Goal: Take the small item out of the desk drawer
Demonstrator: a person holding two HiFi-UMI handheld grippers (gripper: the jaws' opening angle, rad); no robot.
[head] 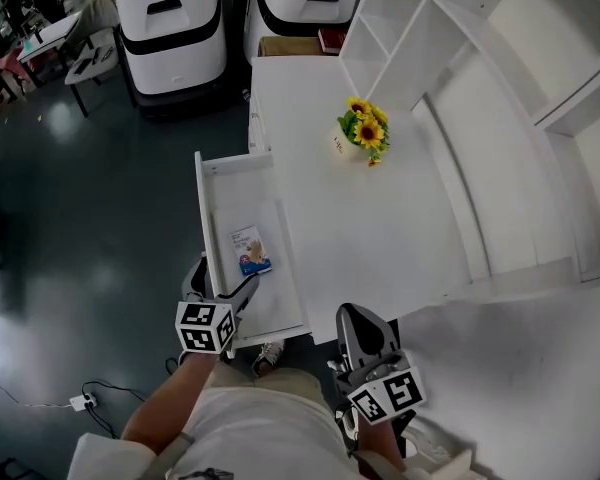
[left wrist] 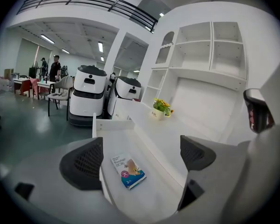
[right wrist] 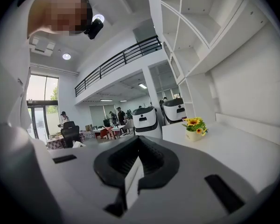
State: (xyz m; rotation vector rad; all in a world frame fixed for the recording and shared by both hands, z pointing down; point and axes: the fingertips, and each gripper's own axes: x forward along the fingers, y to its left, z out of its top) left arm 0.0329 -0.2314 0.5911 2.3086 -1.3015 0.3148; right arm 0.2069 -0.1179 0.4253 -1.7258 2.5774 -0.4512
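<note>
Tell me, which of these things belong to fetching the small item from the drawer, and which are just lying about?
Part of the job:
open drawer
small box lying in it
left gripper, jaws apart, at the drawer's front
right gripper, jaws together

Just lying about:
sunflower pot on the desk
shelf unit
white machines on the floor

Head looks steeply down; gripper views share desk point(head: 380, 238).

grippers: 2 (left gripper point(head: 220, 284), right gripper point(head: 363, 328)) | drawer point(head: 201, 203): 1 | small packet point(head: 251, 250): 1 | flowerpot point(head: 360, 134): 1 | white robots point(head: 170, 28): 2
</note>
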